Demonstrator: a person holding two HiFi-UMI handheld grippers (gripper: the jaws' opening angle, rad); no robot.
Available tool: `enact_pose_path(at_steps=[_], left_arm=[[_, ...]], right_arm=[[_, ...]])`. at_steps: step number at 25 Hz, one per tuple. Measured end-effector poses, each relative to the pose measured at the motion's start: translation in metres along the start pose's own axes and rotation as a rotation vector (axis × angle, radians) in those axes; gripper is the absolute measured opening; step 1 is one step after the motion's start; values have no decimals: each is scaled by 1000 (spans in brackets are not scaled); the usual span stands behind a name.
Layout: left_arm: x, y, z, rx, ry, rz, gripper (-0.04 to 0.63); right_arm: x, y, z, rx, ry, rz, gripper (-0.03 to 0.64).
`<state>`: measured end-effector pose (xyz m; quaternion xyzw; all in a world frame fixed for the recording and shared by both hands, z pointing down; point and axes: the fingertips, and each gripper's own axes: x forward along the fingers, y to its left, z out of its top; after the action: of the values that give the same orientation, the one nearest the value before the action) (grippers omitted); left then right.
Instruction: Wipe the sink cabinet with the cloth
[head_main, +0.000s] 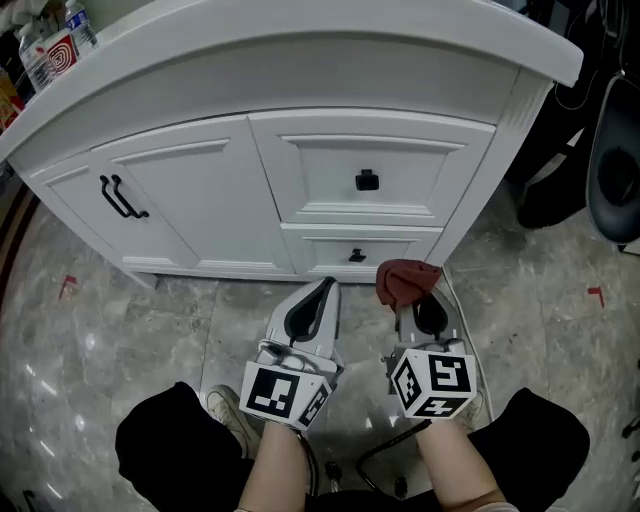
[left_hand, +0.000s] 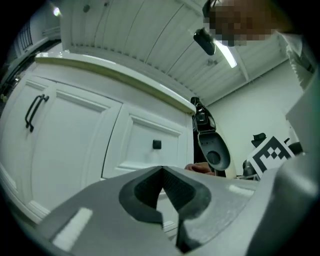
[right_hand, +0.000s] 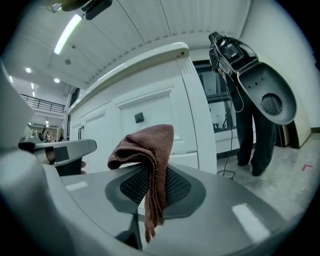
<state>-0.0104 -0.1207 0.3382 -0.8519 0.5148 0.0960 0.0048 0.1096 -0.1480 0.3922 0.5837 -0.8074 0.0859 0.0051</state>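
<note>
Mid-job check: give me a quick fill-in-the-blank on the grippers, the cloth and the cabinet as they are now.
1. The right gripper is shut on the reddish-brown knitted cloth; the left gripper is shut on ____.
2. The white sink cabinet shows ____ drawers, each with a black square knob.
3. In the head view, the black bar handles sit on the door to the ____ of the drawers.

Missing words: nothing; two; left.
</note>
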Motion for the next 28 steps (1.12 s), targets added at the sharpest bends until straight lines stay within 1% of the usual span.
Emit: enact_pose_path(at_steps=[3, 7, 10, 14, 17, 19, 22, 25, 28], left_arm=[[-25, -18, 27, 29, -35, 1, 0], [-56, -38, 43, 37, -60, 3, 0], [-73, -52, 56, 50, -90, -3, 0], [-94, -73, 69, 105, -86, -23, 0], [-113, -92, 81, 123, -97, -42, 0], [-125, -100, 86, 145, -94, -53, 0], [-139, -108, 89, 184, -91, -70, 0], [-150, -107, 88, 196, -69, -64, 0], [-157, -107, 100, 203, -92, -67, 0]], right_arm=[[-31, 14, 21, -11, -42, 3, 89], [-70, 24, 26, -24, -56, 5, 89], [-100, 26, 33, -60, -77, -10, 89], [-134, 29, 41, -73, -89, -25, 89], [-161, 36, 53, -81, -106, -23, 89], [-173, 43, 61, -72, -119, -13, 89], [-183, 50, 70, -30, -132, 7, 89], [-189, 60, 76, -44, -148, 15, 89], [-194, 69, 74, -52, -138, 22, 89]])
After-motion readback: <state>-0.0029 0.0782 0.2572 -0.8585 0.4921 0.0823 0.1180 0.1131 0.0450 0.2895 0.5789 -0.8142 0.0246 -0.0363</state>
